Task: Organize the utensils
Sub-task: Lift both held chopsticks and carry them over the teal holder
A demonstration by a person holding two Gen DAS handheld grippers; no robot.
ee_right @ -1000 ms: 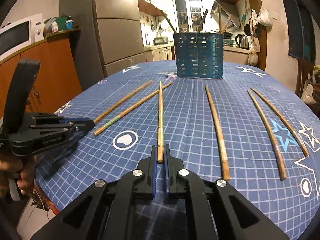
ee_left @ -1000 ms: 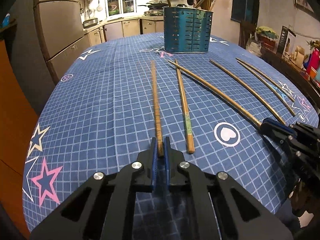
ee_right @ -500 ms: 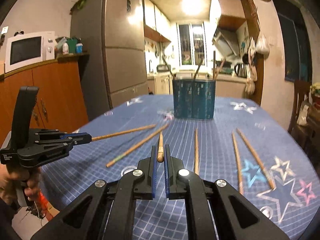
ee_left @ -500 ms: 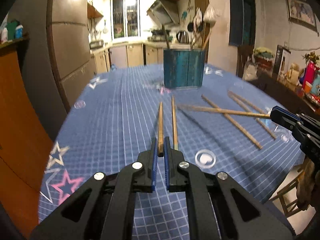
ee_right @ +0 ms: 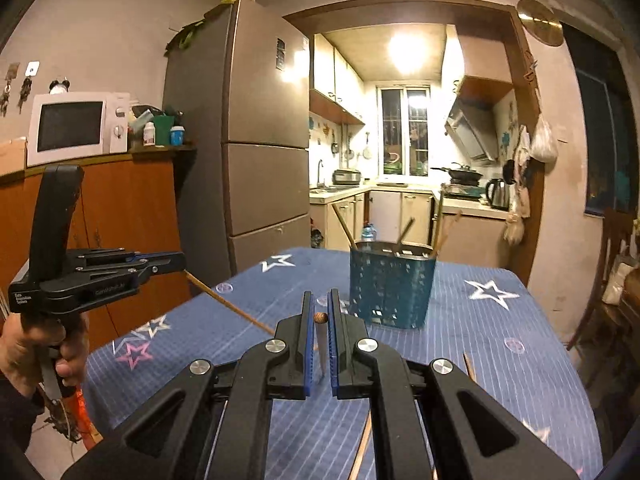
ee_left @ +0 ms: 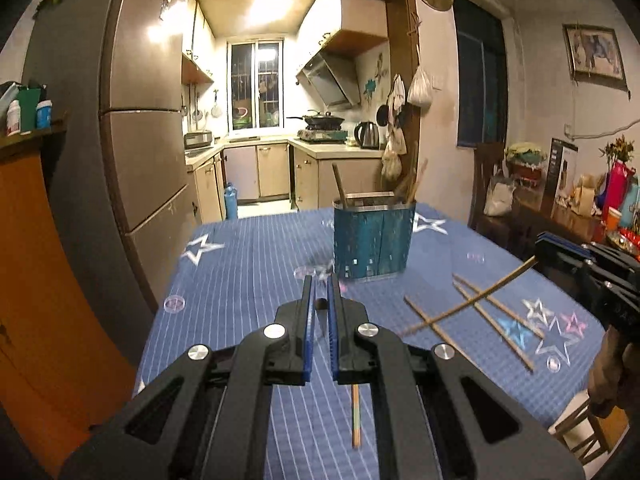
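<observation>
Chopsticks are what this job turns on, and 2 of them are off the table, 1 in each claw. The left gripper (ee_left: 320,304) is clamped on the butt end of a chopstick at the centre of its own view; from the right wrist camera that same chopstick (ee_right: 230,303) slants down and to the right from the left gripper (ee_right: 176,258) at mid left of the frame, its free tip dipping behind the right gripper's body. The right gripper (ee_right: 319,318) is likewise pinched shut on a rounded wooden end (ee_right: 319,317) showing between its blue pads; in the left view its chopstick (ee_left: 468,304) runs from the claw at the right edge (ee_left: 540,246) down toward lower centre.

Gripping at the very end is probably deliberate: the long free length hangs tip-down, ready to drop into the teal slotted utensil holder (ee_left: 373,240) standing just above centre of frame, which already has several sticks leaning in it.

About 3 more chopsticks (ee_left: 494,328) lie crossed on the blue star-print tablecloth (ee_left: 240,264) at right of centre, and 1 with a green band (ee_left: 355,416) shows at the bottom between the left gripper's arms. Those are not yet sorted.
</observation>
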